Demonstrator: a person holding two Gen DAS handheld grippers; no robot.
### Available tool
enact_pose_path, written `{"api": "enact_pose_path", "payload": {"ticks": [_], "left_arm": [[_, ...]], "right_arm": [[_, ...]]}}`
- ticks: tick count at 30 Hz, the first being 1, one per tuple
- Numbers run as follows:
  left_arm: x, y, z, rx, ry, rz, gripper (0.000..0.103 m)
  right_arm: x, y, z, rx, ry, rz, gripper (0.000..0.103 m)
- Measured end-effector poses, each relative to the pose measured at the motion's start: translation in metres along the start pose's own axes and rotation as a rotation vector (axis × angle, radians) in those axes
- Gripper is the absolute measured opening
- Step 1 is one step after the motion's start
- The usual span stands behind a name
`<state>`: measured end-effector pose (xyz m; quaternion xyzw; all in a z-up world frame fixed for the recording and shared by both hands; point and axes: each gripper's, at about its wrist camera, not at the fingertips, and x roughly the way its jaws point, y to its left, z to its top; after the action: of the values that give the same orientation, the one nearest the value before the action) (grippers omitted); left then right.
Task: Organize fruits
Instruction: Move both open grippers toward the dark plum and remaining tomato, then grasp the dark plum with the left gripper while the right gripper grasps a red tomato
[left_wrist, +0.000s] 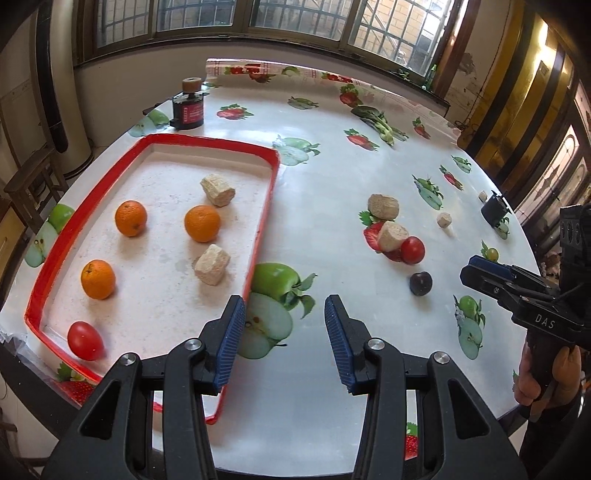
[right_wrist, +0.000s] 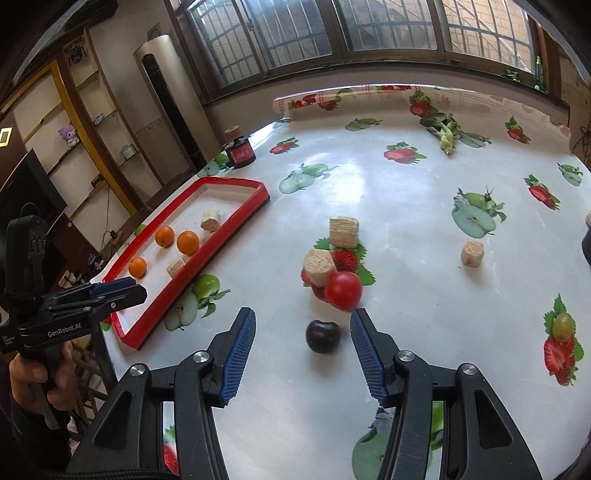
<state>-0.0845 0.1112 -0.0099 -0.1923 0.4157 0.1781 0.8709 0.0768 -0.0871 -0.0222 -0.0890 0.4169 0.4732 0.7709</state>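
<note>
A red-rimmed tray (left_wrist: 264, 221) holds three oranges (left_wrist: 202, 223), a red tomato (left_wrist: 85, 339) and two beige chunks (left_wrist: 212, 264). My left gripper (left_wrist: 284, 301) is open and empty, just right of the tray's near corner. On the tablecloth lie a second red tomato (right_wrist: 343, 290), a dark plum (right_wrist: 322, 336) and a green grape (right_wrist: 563, 326). My right gripper (right_wrist: 303, 313) is open; the plum lies between its fingertips, which do not touch it. Each gripper shows in the other's view: the right gripper (left_wrist: 471, 267) and the left gripper (right_wrist: 122, 288).
Several beige chunks (right_wrist: 344, 232) lie around the loose tomato. A dark jar with a cork top (left_wrist: 188, 110) stands behind the tray. A leafy green vegetable (left_wrist: 380, 123) lies far back. A black object (left_wrist: 495, 210) sits at the table's right edge.
</note>
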Motion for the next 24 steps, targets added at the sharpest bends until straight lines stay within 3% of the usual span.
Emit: {"api": "enact_pose_path", "payload": {"ticks": [2,5,24], "left_arm": [[0.003,-0.01,0.002,0.015,0.002,-0.014,0.043],[0.008,-0.026,0.004,0.04,0.005,-0.024,0.051],[0.046,-0.102,0.003,0.161,0.081,-0.124,0.051]], "right_arm": [[-0.005,-0.011,-0.004,0.018,-0.003,-0.013,0.056],[-0.014,-0.025,-0.009,0.043,-0.014,-0.034,0.056],[-0.01,-0.077,-0.014,0.118,-0.006,-0.108,0.056]]}}
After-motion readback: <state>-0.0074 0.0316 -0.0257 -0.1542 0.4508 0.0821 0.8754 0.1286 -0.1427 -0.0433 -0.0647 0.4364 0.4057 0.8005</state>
